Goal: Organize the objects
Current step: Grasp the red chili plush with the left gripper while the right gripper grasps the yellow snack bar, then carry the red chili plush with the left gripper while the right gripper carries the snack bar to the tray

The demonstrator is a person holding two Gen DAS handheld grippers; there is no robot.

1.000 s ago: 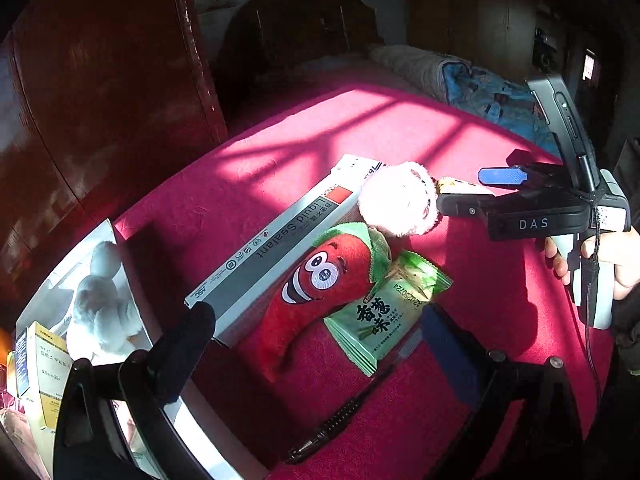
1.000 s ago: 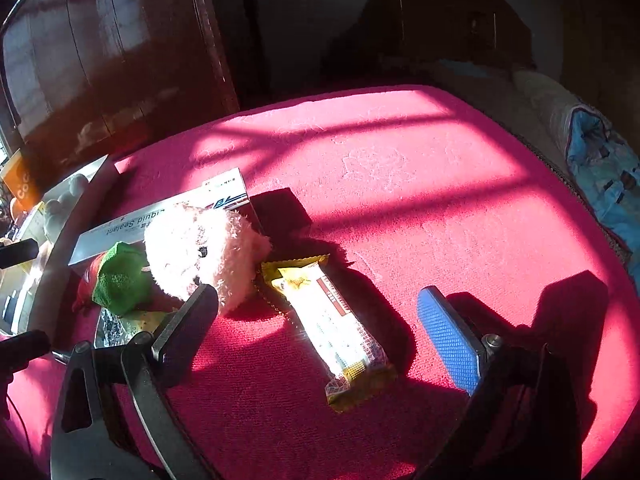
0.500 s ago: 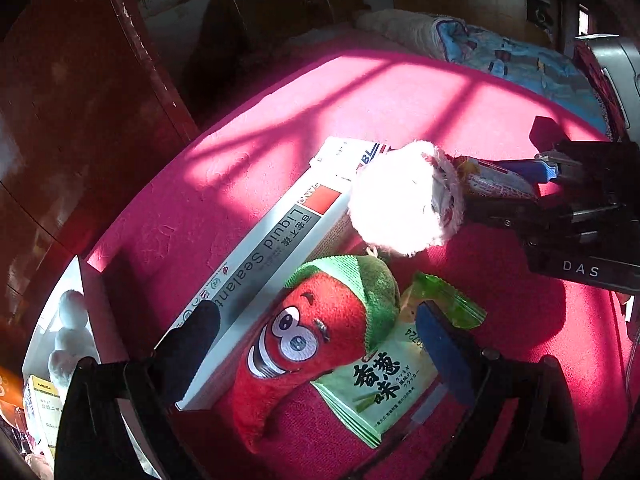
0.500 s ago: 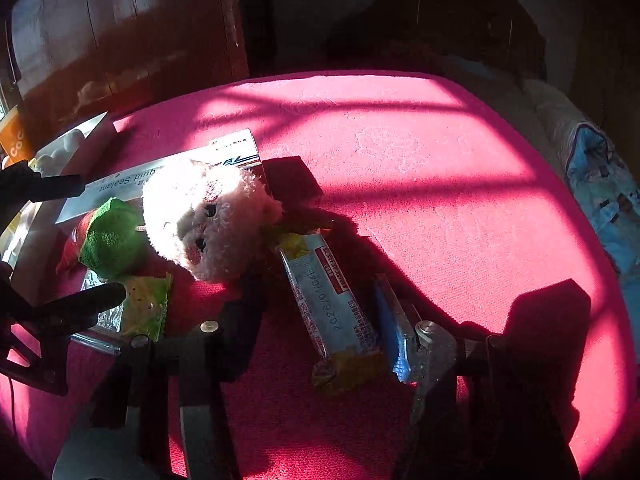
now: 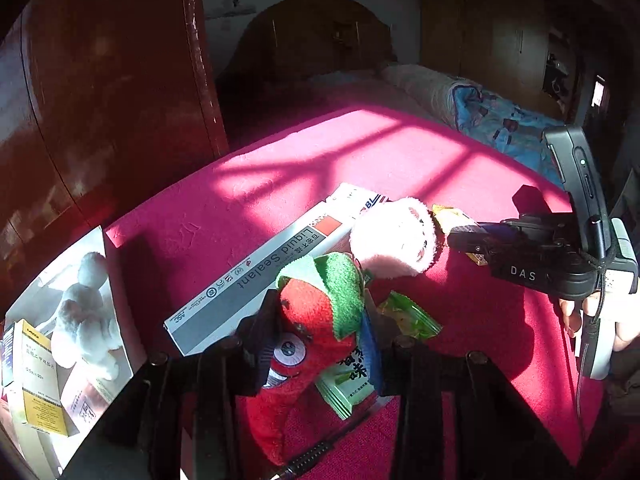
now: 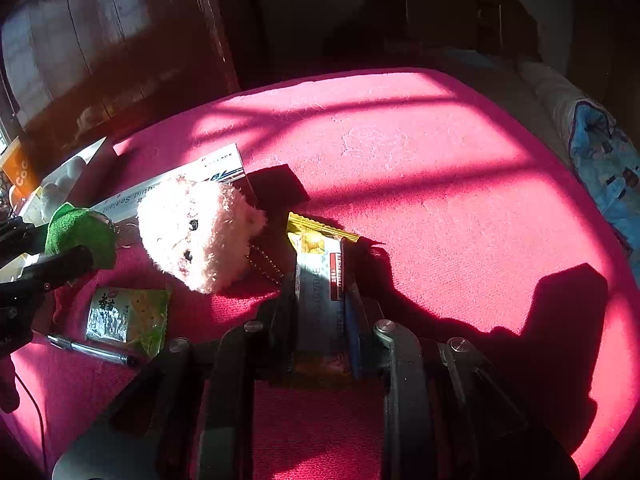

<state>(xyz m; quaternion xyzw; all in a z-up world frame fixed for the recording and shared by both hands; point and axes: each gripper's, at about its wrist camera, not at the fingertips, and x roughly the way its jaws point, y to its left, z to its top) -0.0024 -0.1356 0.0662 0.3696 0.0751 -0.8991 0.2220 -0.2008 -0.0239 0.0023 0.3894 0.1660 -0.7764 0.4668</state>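
Observation:
A red plush carrot (image 5: 308,312) with a green top lies on the pink tablecloth (image 5: 320,168). My left gripper (image 5: 316,336) is closing on it, and both pads press its sides. A snack bar (image 6: 320,272) in a yellow-and-white wrapper sits between the fingers of my right gripper (image 6: 320,312), which is shut on it. In the left wrist view that right gripper (image 5: 464,236) reaches in from the right, just past a pink plush bear head (image 5: 394,240). The bear head (image 6: 200,232) lies between the two grippers.
A long grey Liquid Sealant box (image 5: 260,276) lies behind the carrot. A green snack packet (image 6: 128,312) and a pen (image 6: 92,350) lie in front. A white tray (image 5: 108,264) at the left holds a white plush and boxes. A bed with a blue quilt (image 5: 500,128) is beyond.
Both grippers stood open above the cloth; now the left has closed around the red plush carrot and the right has closed on the snack bar.

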